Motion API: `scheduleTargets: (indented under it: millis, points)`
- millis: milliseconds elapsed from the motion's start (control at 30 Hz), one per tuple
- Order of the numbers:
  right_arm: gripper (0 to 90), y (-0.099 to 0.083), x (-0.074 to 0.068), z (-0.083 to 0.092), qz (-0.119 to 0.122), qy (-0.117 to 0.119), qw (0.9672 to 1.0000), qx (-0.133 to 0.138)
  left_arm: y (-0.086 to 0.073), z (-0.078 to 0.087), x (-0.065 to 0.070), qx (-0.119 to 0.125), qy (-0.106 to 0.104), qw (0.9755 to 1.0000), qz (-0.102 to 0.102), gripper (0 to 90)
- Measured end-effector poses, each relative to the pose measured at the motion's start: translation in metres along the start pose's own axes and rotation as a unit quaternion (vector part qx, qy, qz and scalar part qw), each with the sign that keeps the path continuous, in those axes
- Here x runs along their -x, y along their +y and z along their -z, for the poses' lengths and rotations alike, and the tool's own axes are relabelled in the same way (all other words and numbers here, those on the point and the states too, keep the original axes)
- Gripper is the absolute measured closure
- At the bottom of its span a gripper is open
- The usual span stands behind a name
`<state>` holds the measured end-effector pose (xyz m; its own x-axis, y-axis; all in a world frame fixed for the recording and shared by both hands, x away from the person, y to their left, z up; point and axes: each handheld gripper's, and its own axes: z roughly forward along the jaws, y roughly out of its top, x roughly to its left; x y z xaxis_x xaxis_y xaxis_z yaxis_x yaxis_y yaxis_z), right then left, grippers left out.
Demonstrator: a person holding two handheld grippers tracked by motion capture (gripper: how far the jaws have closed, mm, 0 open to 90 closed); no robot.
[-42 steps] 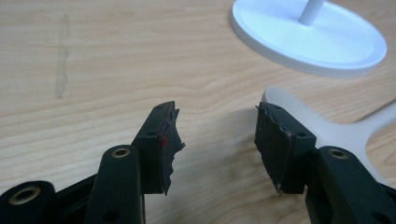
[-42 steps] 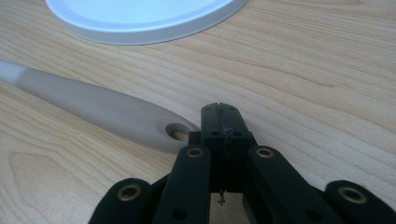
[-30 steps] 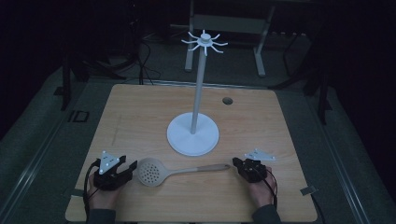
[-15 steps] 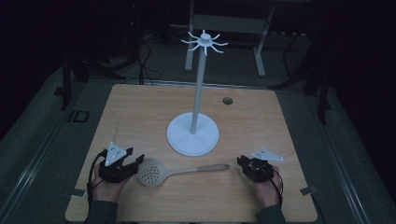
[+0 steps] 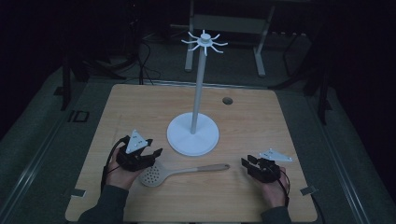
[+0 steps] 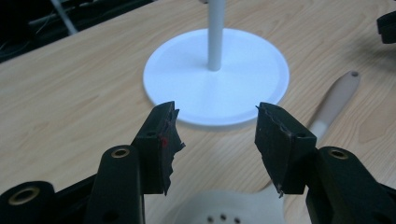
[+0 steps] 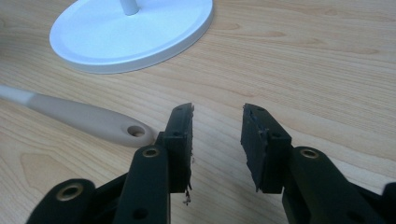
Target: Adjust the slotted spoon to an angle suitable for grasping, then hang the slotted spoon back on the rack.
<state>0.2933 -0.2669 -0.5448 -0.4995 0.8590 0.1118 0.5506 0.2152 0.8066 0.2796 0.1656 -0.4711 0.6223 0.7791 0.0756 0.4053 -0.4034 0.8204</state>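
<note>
With both the left gripper (image 5: 150, 155) and right gripper (image 5: 248, 164) wide open and empty, the right's jaws just now opening, lower the left one gently over the spoon (image 5: 180, 172) bowl and squeeze.

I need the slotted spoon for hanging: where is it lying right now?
In the high view the slotted spoon lies flat on the table's near side, just in front of the white stand's base, between the two claws.
</note>
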Motion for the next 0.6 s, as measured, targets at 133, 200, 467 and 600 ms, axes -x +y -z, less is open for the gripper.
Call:
scheduleTargets:
  millis: [133,200,467,600]
  points:
    - [62.2,-0.001,0.003,0.002,-0.003,0.000,1.0000,0.001,0.010,-0.006,0.002,-0.001,-0.011,0.9999,-0.010,48.4]
    - [62.0,-0.001,0.005,0.002,-0.003,-0.001,1.0000,0.003,0.015,-0.009,0.004,-0.006,-0.015,0.9997,-0.017,48.5]
    - [60.2,-0.002,0.008,0.003,-0.006,-0.003,1.0000,0.003,0.029,-0.021,0.014,-0.021,-0.037,0.9981,-0.045,48.8]
    - [57.8,-0.002,0.009,0.004,-0.008,-0.007,0.9999,0.004,0.038,-0.031,0.019,-0.032,-0.050,0.9964,-0.060,49.2]
